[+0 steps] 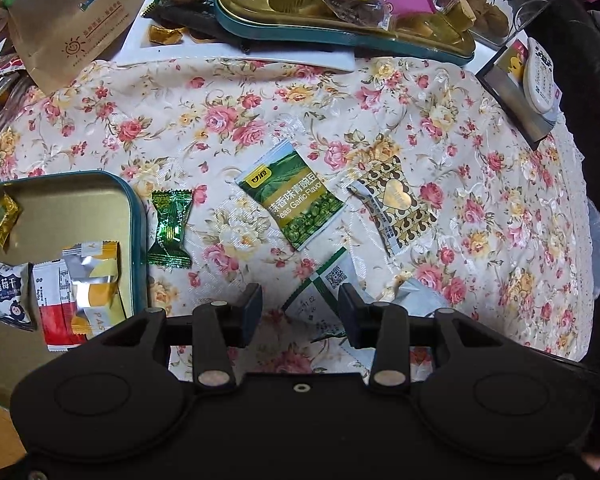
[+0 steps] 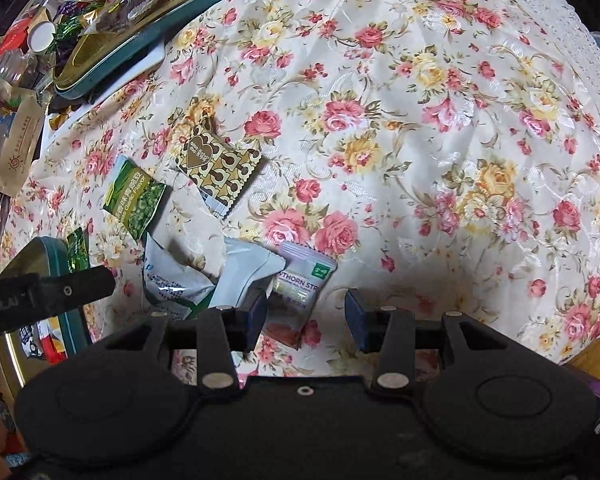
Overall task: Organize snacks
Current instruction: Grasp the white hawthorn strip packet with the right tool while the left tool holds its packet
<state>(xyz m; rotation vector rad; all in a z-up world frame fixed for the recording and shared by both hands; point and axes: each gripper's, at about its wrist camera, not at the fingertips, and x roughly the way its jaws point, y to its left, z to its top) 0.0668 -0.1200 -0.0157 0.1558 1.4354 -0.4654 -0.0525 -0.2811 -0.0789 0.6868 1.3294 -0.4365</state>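
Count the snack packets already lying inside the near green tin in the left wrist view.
4: a gold candy at the back, then a blueberry packet, a red-and-white packet and a silver-yellow packet side by side. More may hide below the frame.

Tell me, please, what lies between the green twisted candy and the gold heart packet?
The green peas packet lies between the green twisted candy and the gold heart packet, clearest in the left wrist view.

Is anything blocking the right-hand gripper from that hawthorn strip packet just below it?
Nothing visible. The right gripper hangs open above the hawthorn strip packet, which lies flat on the floral tablecloth; a crumpled white bag sits close beside it.
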